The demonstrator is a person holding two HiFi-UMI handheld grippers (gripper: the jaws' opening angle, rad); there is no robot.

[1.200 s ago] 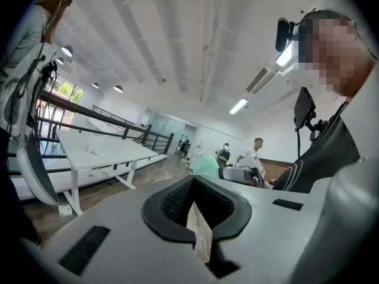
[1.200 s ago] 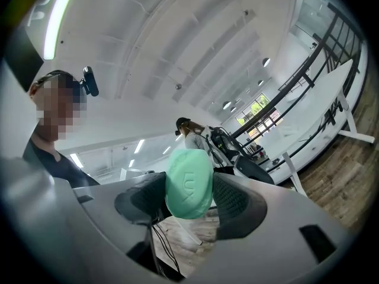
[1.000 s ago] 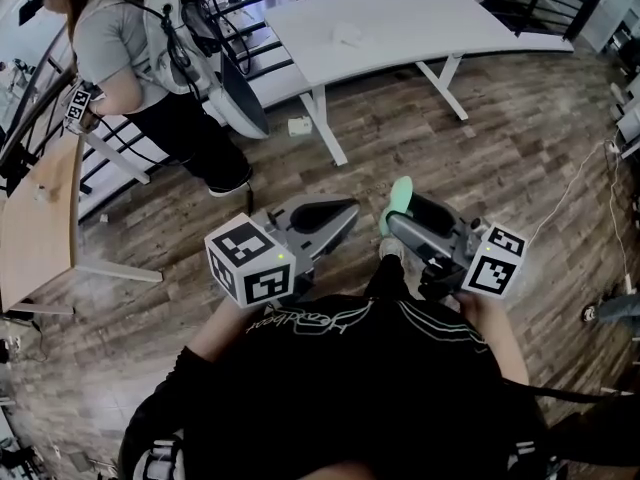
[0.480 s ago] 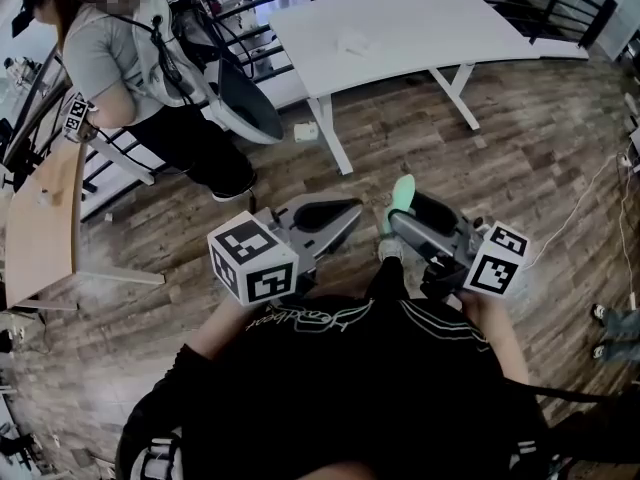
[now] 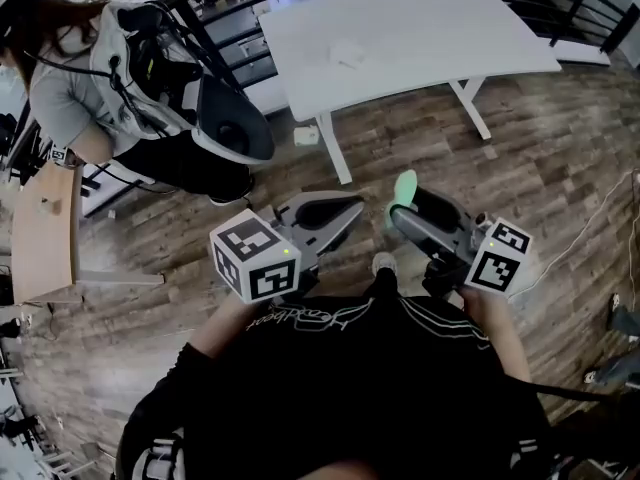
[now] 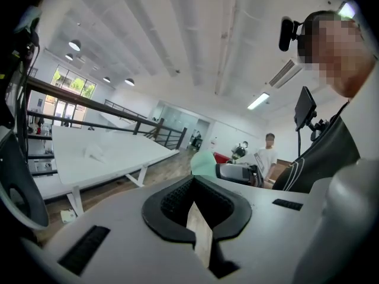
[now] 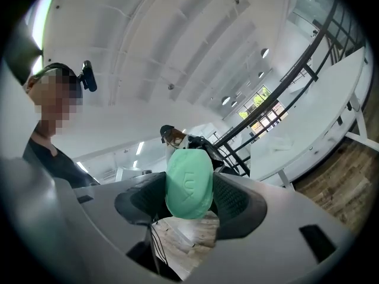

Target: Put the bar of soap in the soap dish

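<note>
Soap bar (image 7: 189,183), green, sits clamped lengthwise in right gripper (image 5: 408,208) at frame centre, left gripper (image 5: 340,213) beside it closed empty, dish unseen.

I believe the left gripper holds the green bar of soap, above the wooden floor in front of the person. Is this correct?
Not quite. The right gripper holds the green bar of soap between its jaws, as the right gripper view shows. The left gripper has its jaws together with nothing between them. The rest of your statement is correct.
</note>
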